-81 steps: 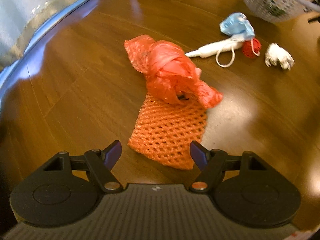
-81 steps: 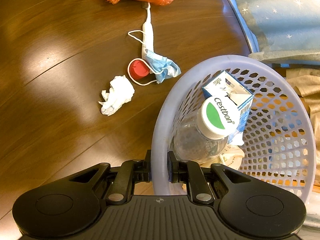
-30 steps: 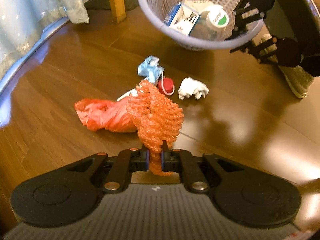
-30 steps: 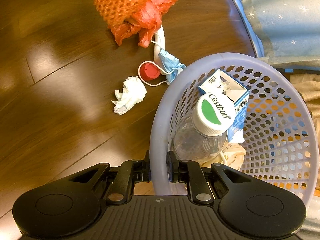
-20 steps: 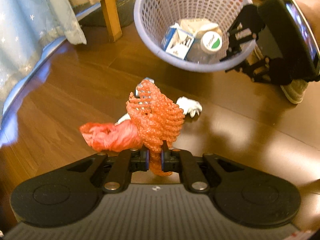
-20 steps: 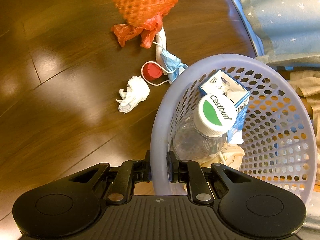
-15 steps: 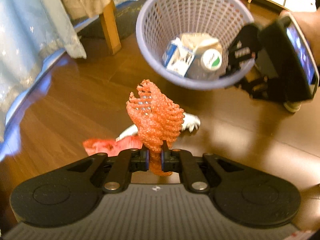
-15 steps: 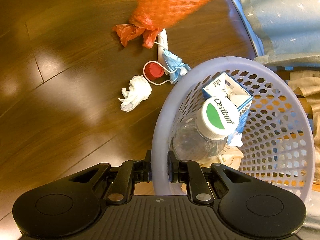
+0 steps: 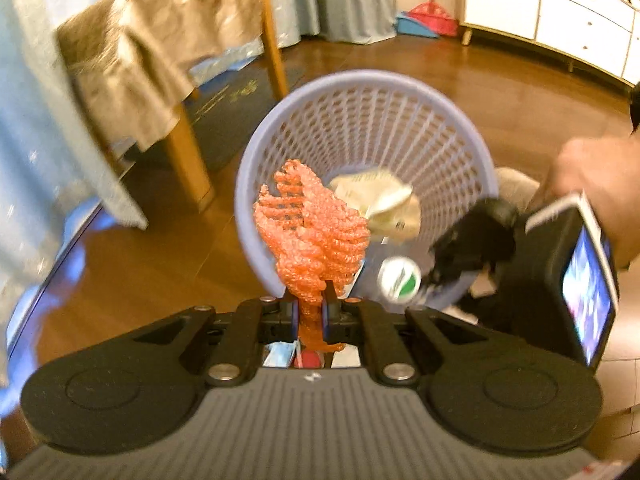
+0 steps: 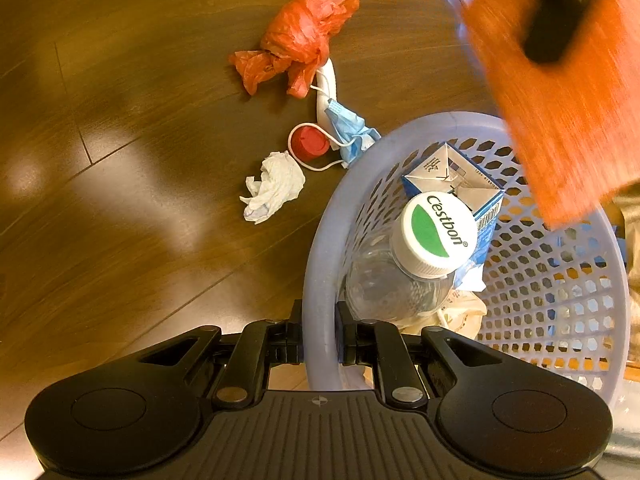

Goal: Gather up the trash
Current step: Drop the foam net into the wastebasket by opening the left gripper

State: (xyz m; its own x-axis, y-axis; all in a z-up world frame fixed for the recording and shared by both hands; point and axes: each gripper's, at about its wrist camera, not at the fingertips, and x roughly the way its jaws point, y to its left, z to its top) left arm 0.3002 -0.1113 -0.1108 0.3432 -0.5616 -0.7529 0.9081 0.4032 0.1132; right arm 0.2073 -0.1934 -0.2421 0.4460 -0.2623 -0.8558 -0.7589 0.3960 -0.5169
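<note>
My left gripper (image 9: 310, 314) is shut on an orange foam net (image 9: 316, 226), which hangs in front of the lilac basket (image 9: 340, 88). In the right wrist view the same net (image 10: 560, 104) shows as an orange blur over the basket's far rim. My right gripper (image 10: 319, 342) is shut on the basket rim (image 10: 320, 280) and holds the basket tilted. Inside lie a clear bottle with a green-and-white cap (image 10: 434, 232), a blue-and-white carton (image 10: 460, 176) and crumpled paper (image 9: 384, 200).
On the wooden floor lie an orange plastic bag (image 10: 296, 44), a blue face mask (image 10: 352, 128), a white tube (image 10: 326, 88), a red cap (image 10: 308, 142) and a white tissue (image 10: 274, 186). A table with a tan cloth (image 9: 160, 52) stands at left, a white cabinet (image 9: 560, 12) behind.
My left gripper has lifted the orange net off the floor and carried it up to the basket's mouth. The orange bag stayed on the floor. The right gripper kept the basket still.
</note>
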